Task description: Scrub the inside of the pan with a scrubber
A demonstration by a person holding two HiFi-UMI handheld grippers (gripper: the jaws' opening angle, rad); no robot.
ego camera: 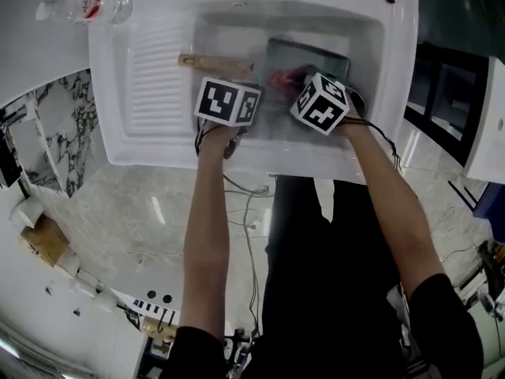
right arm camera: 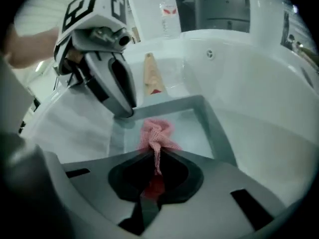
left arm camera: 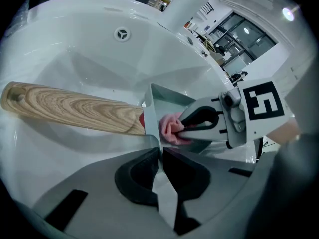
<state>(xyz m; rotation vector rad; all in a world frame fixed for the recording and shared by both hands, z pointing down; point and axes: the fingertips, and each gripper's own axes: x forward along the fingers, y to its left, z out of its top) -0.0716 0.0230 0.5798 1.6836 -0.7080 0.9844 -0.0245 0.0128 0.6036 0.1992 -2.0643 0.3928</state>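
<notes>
Clenches the pink scrubber [right arm camera: 155, 131] in the right gripper [right arm camera: 157, 158], its wad hanging just ahead over the pan [right arm camera: 219, 133] floor at centre of the right gripper view, long axis running up-frame to the wooden handle [right arm camera: 152, 76], and pinches the handle-end wall in the left gripper [left arm camera: 160, 156].

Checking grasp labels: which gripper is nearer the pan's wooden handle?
Left. The left gripper clamps the pan at its rim, right beside the wooden handle. The right gripper holds the pink scrubber inside the pan, farther from it.
</notes>
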